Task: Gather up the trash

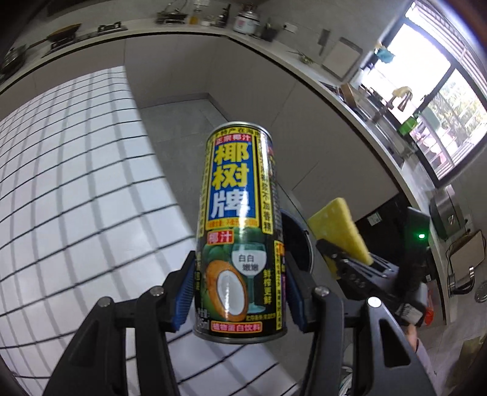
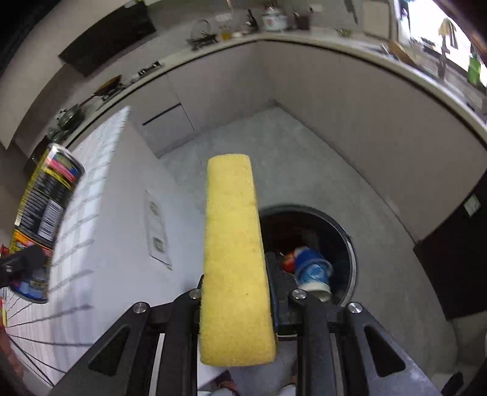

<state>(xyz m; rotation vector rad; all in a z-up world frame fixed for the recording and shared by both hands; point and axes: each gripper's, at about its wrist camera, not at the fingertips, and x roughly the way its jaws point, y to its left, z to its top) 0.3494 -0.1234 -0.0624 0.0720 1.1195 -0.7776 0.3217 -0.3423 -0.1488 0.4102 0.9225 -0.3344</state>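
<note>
My left gripper [image 1: 240, 292] is shut on a tall black, yellow and blue drink can [image 1: 240, 231], its blue pads pressing both sides near the can's bottom. The same can [image 2: 45, 219] shows at the far left of the right wrist view. My right gripper [image 2: 236, 292] is shut on a yellow sponge [image 2: 232, 249] that stands out lengthwise between the fingers; the sponge [image 1: 341, 228] also appears to the can's right in the left wrist view. Below the sponge stands a round dark bin [image 2: 350, 243] on the floor, with a blue and white cup [image 2: 313, 271] and red scraps inside.
A table with a white grid-patterned cloth [image 1: 76, 182] lies to the left, its white side panel [image 2: 121, 213] beside the bin. Grey cabinets [image 2: 334, 115] and a cluttered counter [image 1: 243, 24] curve around the grey floor [image 2: 274, 158]. A window [image 1: 426, 91] is at the right.
</note>
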